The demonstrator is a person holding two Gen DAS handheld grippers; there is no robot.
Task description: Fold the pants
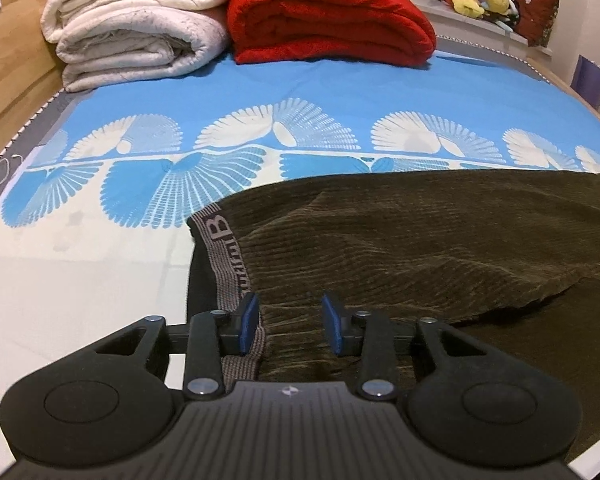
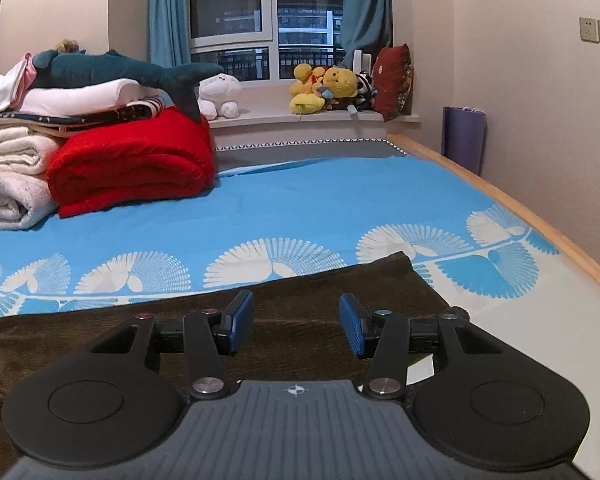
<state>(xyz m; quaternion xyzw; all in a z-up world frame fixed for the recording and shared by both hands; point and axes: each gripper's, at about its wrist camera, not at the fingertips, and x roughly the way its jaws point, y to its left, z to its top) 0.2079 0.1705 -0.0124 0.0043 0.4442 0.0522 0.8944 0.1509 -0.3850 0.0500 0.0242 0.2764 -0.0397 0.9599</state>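
Note:
Dark brown corduroy pants [image 1: 400, 236] lie flat on the blue and white bedsheet [image 1: 260, 92], one layer folded over another. Their grey waistband [image 1: 228, 248] with letters runs down the left side. My left gripper [image 1: 291, 322] is open just above the waist end, its blue pads either side of the cloth beside the waistband. In the right wrist view the pants [image 2: 320, 292] end in a leg hem at the right. My right gripper [image 2: 296, 326] is open over that leg end, holding nothing.
Folded white blankets [image 1: 132, 28] and a red blanket [image 1: 328, 20] are stacked at the far end of the bed. A plush shark [image 2: 116, 70] lies on the pile. Stuffed toys [image 2: 328, 88] sit on the windowsill. The bed's wooden edge [image 2: 520, 204] runs along the right, near the wall.

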